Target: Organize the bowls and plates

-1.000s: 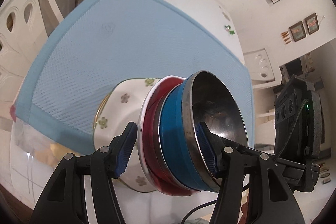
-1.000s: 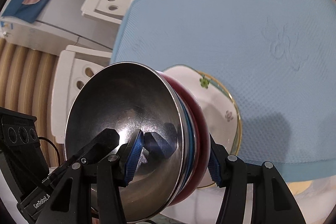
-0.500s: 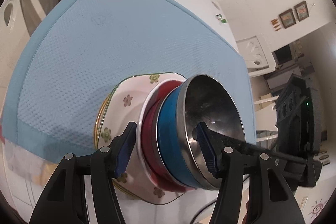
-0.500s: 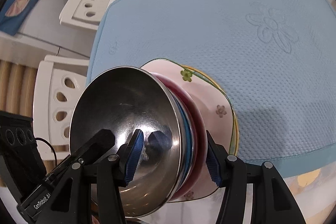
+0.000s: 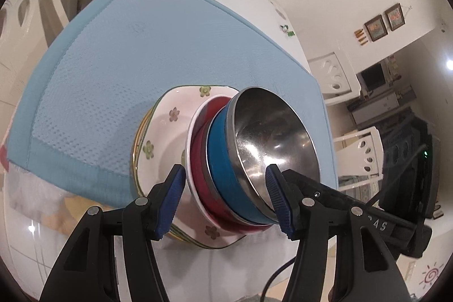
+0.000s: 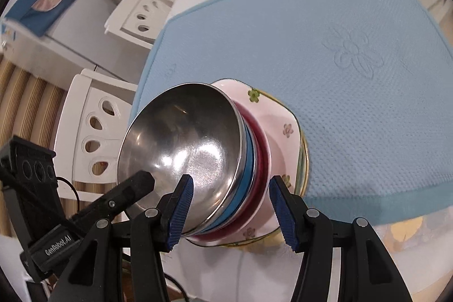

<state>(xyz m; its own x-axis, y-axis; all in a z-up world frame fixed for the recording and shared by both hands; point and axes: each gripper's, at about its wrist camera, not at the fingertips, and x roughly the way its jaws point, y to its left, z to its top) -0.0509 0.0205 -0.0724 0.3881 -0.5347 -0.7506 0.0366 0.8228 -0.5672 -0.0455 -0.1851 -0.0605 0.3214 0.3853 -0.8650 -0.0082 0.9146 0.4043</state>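
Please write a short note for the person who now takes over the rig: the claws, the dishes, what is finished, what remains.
Left claw and right claw: each shut on the stack, from opposite sides.
Stack, top down: steel bowl, blue bowl, red bowl, flowered square plate, another plate's rim below.
It is tilted at the near edge of the blue mat; whether it rests there is unclear.
Done: dishes nested.
Left: set the stack flat, release.

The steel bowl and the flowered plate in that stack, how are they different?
The steel bowl is round, deep and mirror-shiny; the flowered plate is squarish, shallow and pale with small painted flowers. The steel bowl is at the open end of the stack, nested in blue and red bowls, while the flowered plate sits behind them, nearest the blue mat. Both are tilted together in one stack.
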